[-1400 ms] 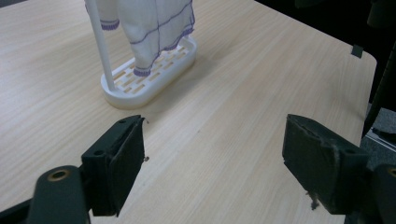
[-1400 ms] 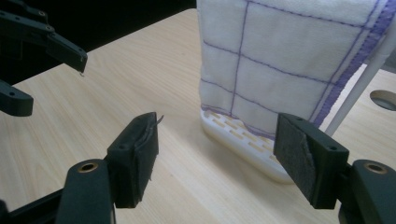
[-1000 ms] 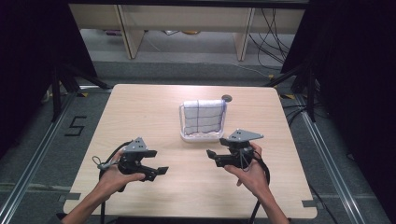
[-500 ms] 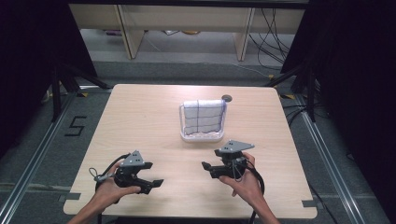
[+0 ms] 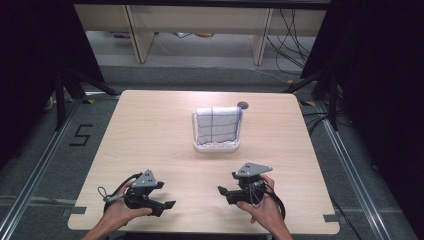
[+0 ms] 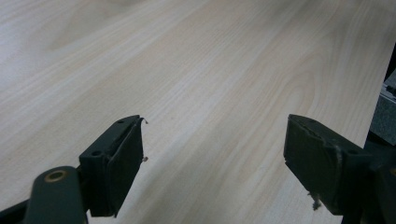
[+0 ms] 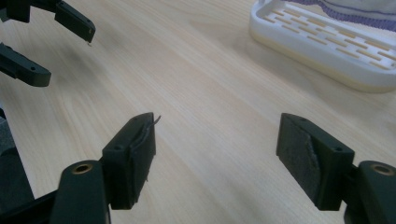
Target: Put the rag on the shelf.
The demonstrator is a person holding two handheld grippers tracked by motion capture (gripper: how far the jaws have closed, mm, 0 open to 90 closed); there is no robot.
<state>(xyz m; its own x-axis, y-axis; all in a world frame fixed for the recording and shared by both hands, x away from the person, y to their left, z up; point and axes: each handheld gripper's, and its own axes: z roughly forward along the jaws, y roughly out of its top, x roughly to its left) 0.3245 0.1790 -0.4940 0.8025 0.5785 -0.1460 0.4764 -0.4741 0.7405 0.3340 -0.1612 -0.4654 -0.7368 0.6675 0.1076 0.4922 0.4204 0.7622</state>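
centrally, white rack (image 5: 216, 145) with checked cloth (image 5: 217, 124); both grippers' jaws wide, empty.

Legible markings: one. Numeral "5" (image 5: 81, 135), black, on the grey floor (image 5: 45, 145) left of the table (image 5: 150, 130) (seen from the high view, beside a metal rail). No other text, label or brand readable.
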